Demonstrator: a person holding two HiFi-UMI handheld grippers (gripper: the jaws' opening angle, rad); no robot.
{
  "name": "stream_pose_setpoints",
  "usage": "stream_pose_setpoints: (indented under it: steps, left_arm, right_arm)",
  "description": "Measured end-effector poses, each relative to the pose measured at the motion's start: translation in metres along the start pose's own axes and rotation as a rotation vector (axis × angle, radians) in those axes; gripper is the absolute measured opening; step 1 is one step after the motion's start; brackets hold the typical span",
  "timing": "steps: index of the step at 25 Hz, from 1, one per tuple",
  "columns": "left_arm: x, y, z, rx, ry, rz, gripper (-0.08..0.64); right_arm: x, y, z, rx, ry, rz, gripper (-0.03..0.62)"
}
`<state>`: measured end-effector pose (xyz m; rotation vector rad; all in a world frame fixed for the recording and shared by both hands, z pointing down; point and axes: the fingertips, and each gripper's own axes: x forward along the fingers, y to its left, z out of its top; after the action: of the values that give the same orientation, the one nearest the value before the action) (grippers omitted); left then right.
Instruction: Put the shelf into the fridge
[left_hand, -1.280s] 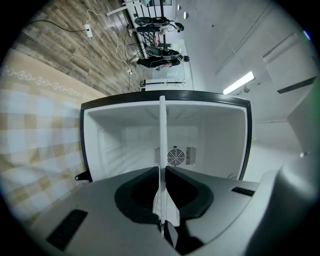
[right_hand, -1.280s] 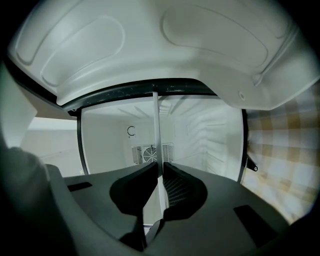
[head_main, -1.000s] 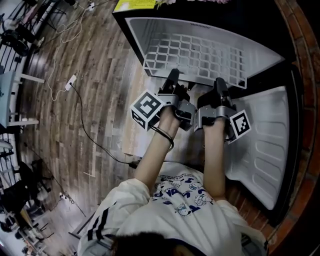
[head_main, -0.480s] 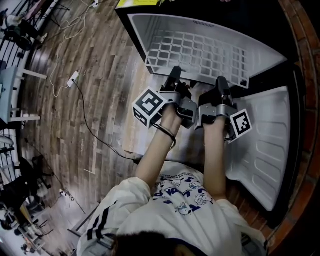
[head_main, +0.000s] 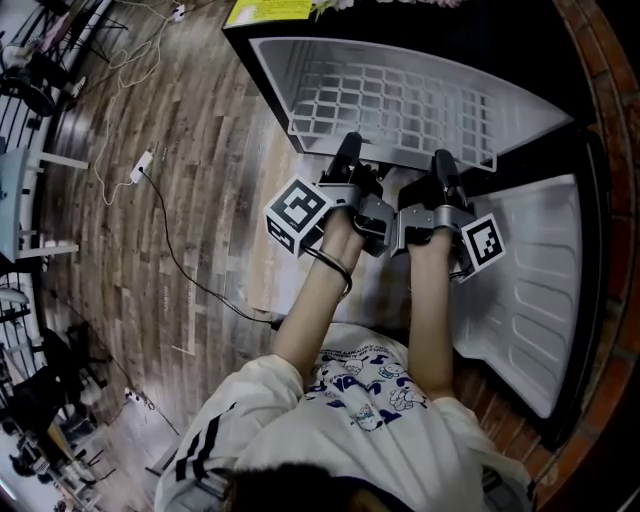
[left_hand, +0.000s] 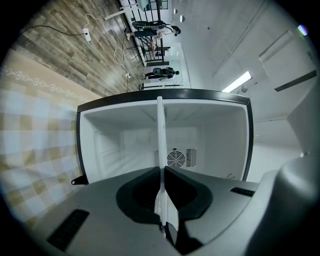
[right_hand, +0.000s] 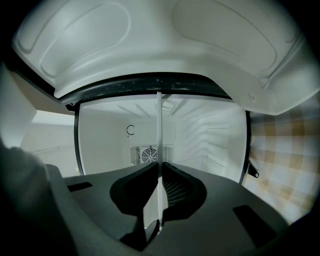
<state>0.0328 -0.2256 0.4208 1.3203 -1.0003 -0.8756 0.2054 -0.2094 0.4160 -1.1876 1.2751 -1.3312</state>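
- Head view: the white wire shelf (head_main: 400, 100) lies flat at 12 o'clock, most of it inside the open fridge (head_main: 272, 75) and its front edge just outside the opening.
- The left gripper (head_main: 347, 150) pinches that front edge near its 7 o'clock corner, and the right gripper (head_main: 442, 162) pinches it towards 5 o'clock.
- The fridge door (head_main: 530, 290) hangs open at 4 o'clock, and a cable (head_main: 180, 270) runs across the wooden floor (head_main: 190, 150) at 9 o'clock.
- Against the earlier frames, both grips sit at the same spots on the edge and the shelf has barely shifted.
- Left gripper view: the jaws of the left gripper (left_hand: 161, 170) press on the shelf (left_hand: 160, 135), seen edge-on as a thin line running to 12 o'clock into the fridge (left_hand: 90, 145), with its fan grille (left_hand: 176, 159) behind.
- Right gripper view: the right gripper (right_hand: 159, 167) clamps the shelf (right_hand: 159, 130) the same way, with the fridge door (right_hand: 150, 50) at 12 o'clock.
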Motion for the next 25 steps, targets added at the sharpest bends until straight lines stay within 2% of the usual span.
stream_pose_setpoints:
  steps: [25]
  left_arm:
    - [0.0014,0.0004,0.0009,0.023,-0.008,-0.002,0.038]
  right_arm:
    - [0.001,-0.0001,-0.0007,0.006,0.004,0.007,0.048]
